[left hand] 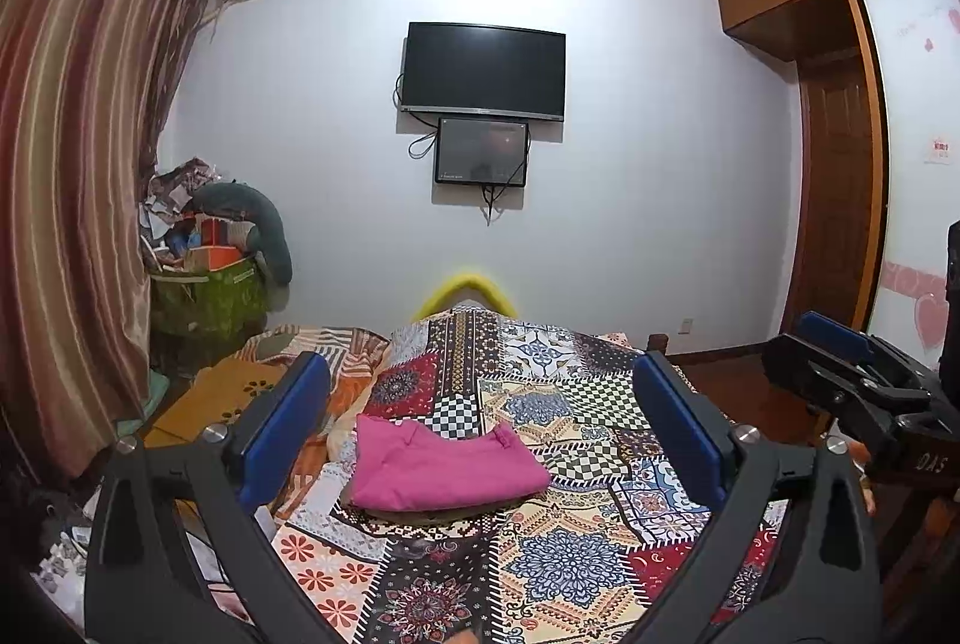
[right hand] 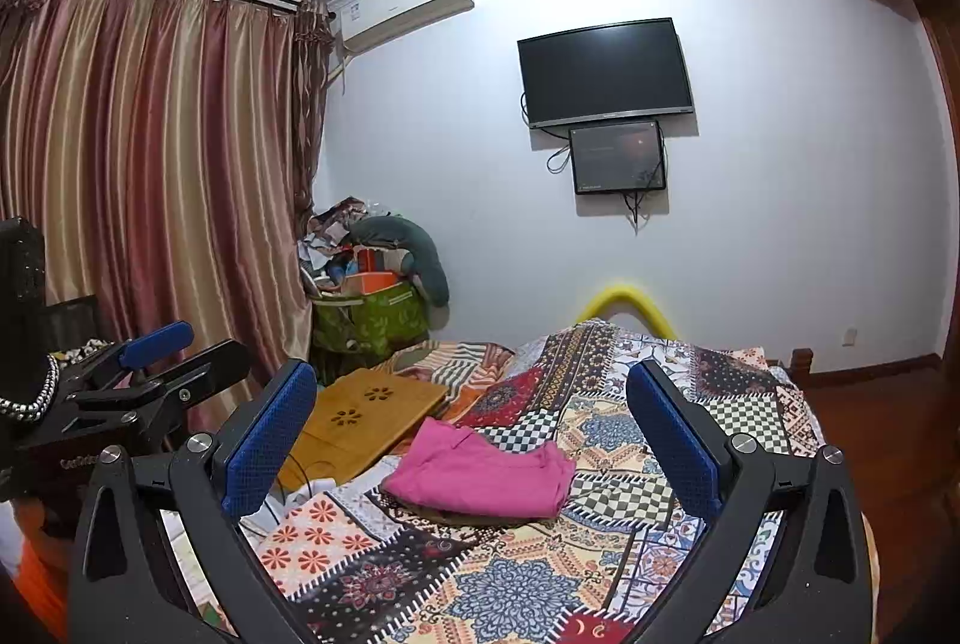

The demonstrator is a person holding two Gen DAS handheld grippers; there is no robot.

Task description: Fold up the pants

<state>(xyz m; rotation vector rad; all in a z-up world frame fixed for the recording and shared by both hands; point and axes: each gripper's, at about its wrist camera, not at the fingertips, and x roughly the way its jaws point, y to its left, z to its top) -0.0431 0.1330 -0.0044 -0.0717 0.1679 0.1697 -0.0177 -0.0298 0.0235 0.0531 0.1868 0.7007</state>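
**Folded pink pants on the bed, both grippers wide apart**

Left wrist view: the pink pants [left hand: 444, 467] lie folded into a compact rectangle on the patchwork bedspread [left hand: 570, 554]. They sit ahead of the left gripper [left hand: 480, 422], between its blue pads, untouched; its jaws stand wide apart. The right gripper [left hand: 840, 344] shows off to the right.

Right wrist view: the pants [right hand: 480, 476] lie ahead of the right gripper [right hand: 474, 416], jaws spread, nothing held. A wooden lap tray [right hand: 366, 422] rests beyond-left of them; the left gripper [right hand: 162, 344] appears at far left.

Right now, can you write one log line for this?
task: fold pants | pants: folded, on bed | left gripper: open, empty | right gripper: open, empty
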